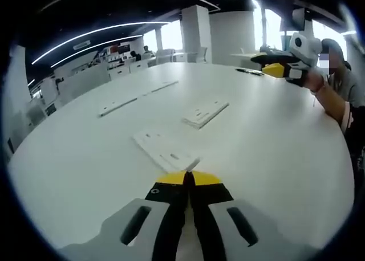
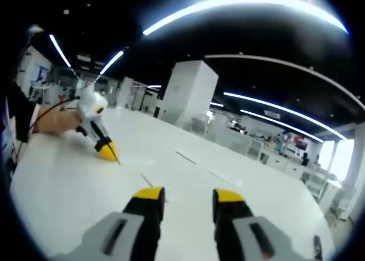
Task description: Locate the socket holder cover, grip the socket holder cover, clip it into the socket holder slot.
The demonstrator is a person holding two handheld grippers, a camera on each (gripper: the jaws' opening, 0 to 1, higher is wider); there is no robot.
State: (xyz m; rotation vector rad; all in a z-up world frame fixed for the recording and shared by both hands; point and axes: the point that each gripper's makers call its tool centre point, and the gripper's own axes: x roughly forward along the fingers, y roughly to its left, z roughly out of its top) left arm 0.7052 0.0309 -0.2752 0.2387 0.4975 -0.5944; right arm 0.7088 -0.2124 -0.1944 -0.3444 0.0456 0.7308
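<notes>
Still locating, nothing gripped yet. Left hand-held gripper [image 1: 188, 178] hovering w/ tips pressed together just short of nearest socket holder cover [image 1: 166, 151] lying flat on table [image 1: 274, 153]. Right hand-held gripper [image 2: 185, 197] spread, empty. Next: opening left, dropping onto cover edge.

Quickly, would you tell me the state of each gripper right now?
Left gripper: shut, holding nothing visible.
Right gripper: open, holding nothing.

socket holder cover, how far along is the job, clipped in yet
Nothing looks clipped yet. White flat parts and lie apart on the table. The left gripper is shut just short of the nearest part; the right gripper is open and empty. Gripping and clipping remain.
</notes>
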